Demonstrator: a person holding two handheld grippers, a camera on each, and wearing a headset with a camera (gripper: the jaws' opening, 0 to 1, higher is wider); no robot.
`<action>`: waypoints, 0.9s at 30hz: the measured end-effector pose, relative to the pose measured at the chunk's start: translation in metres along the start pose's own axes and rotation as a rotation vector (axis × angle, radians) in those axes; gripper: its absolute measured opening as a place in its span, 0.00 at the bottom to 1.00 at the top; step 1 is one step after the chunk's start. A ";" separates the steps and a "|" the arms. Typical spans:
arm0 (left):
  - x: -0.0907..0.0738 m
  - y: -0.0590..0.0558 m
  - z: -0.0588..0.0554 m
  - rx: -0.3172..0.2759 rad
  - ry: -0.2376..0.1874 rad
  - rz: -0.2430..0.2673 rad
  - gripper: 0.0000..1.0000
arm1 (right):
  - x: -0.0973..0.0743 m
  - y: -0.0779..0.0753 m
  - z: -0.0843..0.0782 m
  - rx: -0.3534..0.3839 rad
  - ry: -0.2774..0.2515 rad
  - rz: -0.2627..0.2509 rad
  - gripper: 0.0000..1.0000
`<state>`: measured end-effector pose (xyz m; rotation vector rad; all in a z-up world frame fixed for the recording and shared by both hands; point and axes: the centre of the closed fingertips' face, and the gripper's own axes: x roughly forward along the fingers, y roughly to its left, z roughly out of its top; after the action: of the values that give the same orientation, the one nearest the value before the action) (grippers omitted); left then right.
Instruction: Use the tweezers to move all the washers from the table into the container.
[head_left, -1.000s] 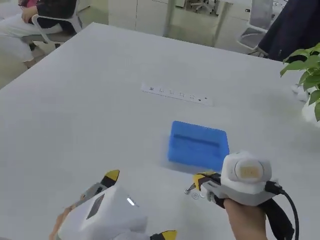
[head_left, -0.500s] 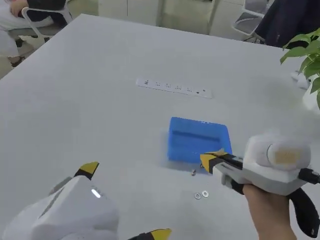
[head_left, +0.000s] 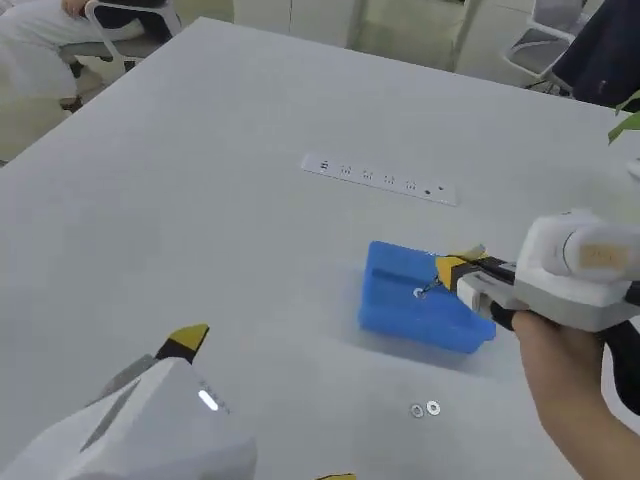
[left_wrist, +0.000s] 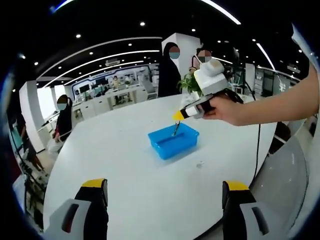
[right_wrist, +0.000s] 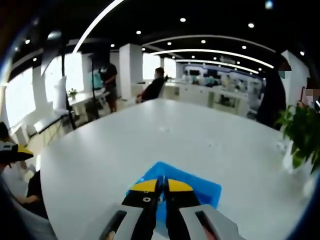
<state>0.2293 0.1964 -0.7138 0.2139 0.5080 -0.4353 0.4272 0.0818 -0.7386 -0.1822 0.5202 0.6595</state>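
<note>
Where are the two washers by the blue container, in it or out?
Out. Both washers lie side by side on the table, apart from the blue container.

Bright office, white pillar, ceiling lights

The container is a shallow blue rectangular tray, open on top, and stands flat on the bench. The tweezers are thin and dark. They stick out from the closed fingers of the right gripper, with the tips down over the container and a small ring-shaped washer at the tips. Two more washers, small and silver, lie side by side on the bench, near the container.
</note>
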 end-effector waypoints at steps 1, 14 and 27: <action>0.000 0.000 -0.001 -0.003 0.003 0.000 0.98 | 0.005 -0.002 -0.010 0.014 0.032 -0.003 0.02; 0.003 0.001 0.001 -0.031 -0.008 -0.042 0.99 | 0.031 -0.013 -0.054 0.016 0.157 -0.008 0.02; 0.003 -0.005 0.010 0.006 -0.031 -0.069 0.99 | 0.034 -0.014 -0.056 -0.011 0.170 -0.015 0.02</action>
<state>0.2330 0.1880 -0.7073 0.1955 0.4844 -0.5070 0.4360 0.0706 -0.8041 -0.2534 0.6779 0.6358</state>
